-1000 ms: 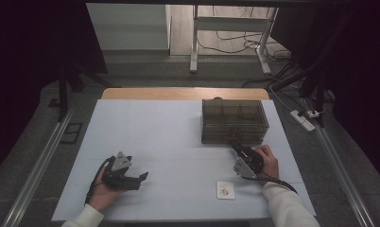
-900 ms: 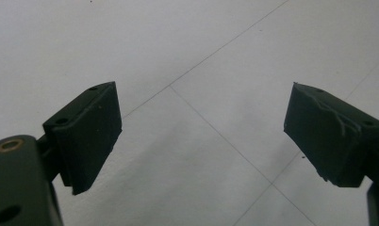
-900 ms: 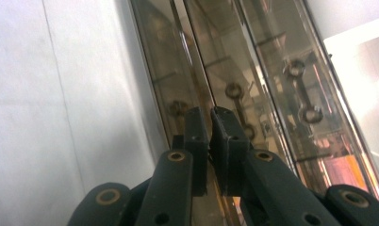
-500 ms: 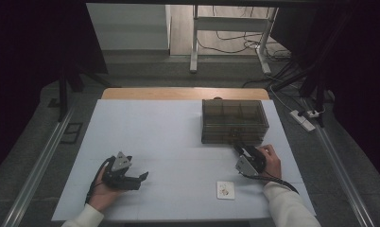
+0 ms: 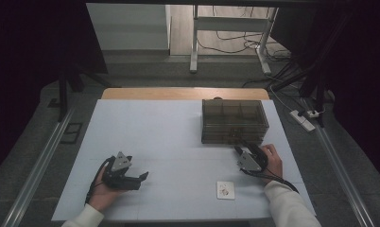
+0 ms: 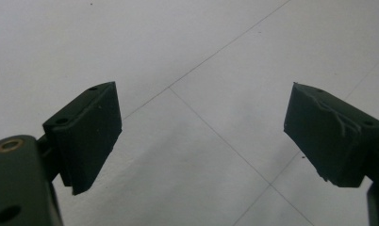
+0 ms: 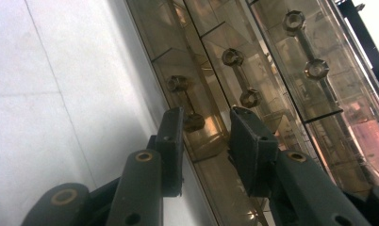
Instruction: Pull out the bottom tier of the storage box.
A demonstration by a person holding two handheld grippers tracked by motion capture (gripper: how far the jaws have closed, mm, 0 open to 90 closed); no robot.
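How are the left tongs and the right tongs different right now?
The left tongs lie near the table's front left with bare table around them; the right tongs sit at the front of the clear drawer box. The left jaws gape wide over bare table; the right jaws, just opening, stand narrower, about a drawer handle. Both are black, hand-held and grip nothing.

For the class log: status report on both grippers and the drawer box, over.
Left gripper open over bare table. Right gripper just opening at drawer box handle, nothing clamped. Small card lies clear.
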